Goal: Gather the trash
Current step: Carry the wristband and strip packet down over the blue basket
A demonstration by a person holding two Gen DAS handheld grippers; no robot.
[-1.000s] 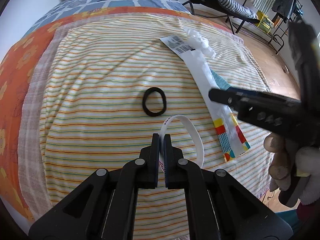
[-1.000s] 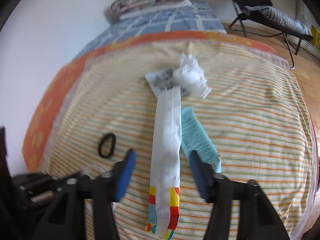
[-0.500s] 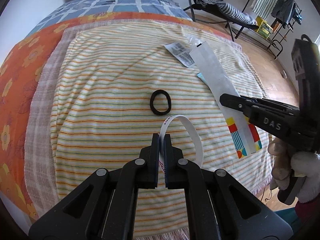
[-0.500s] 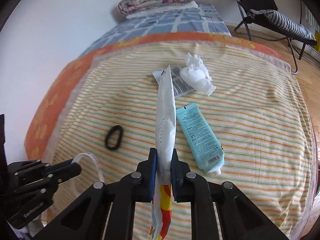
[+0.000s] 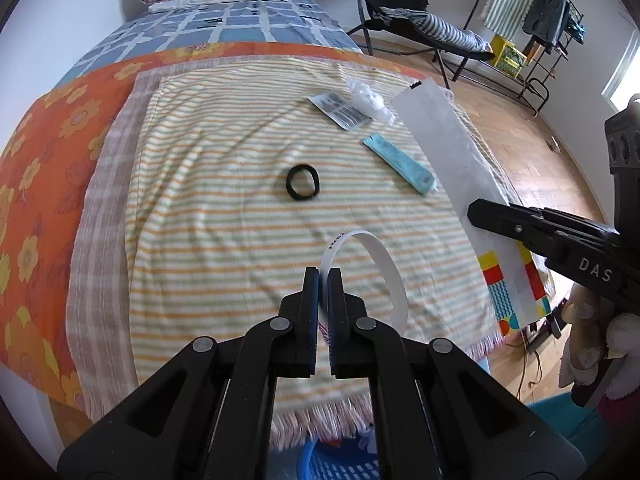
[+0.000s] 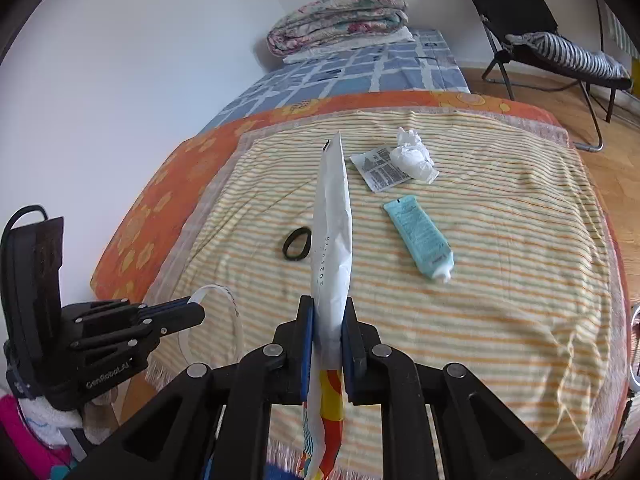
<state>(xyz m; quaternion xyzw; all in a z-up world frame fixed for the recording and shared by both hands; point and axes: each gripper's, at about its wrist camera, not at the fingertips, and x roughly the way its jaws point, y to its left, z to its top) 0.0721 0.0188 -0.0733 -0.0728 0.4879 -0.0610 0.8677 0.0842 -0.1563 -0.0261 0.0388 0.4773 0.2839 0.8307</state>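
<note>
The towel (image 6: 500, 280) is cream with thin orange and green stripes. Under it lies an orange sheet (image 5: 52, 152) with yellow flowers, then a blue-and-white check cover (image 6: 360, 72). The wrapper (image 6: 332, 240) is white, with red, yellow and teal blocks at its end. The tube (image 6: 420, 236) is teal, the ring (image 5: 303, 182) black, the band (image 5: 384, 268) white, the tissue (image 6: 414, 156) white.

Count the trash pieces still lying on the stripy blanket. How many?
4: black ring left, teal tube right, printed label further back, crumpled white wad touching it. None look hidden.
</note>
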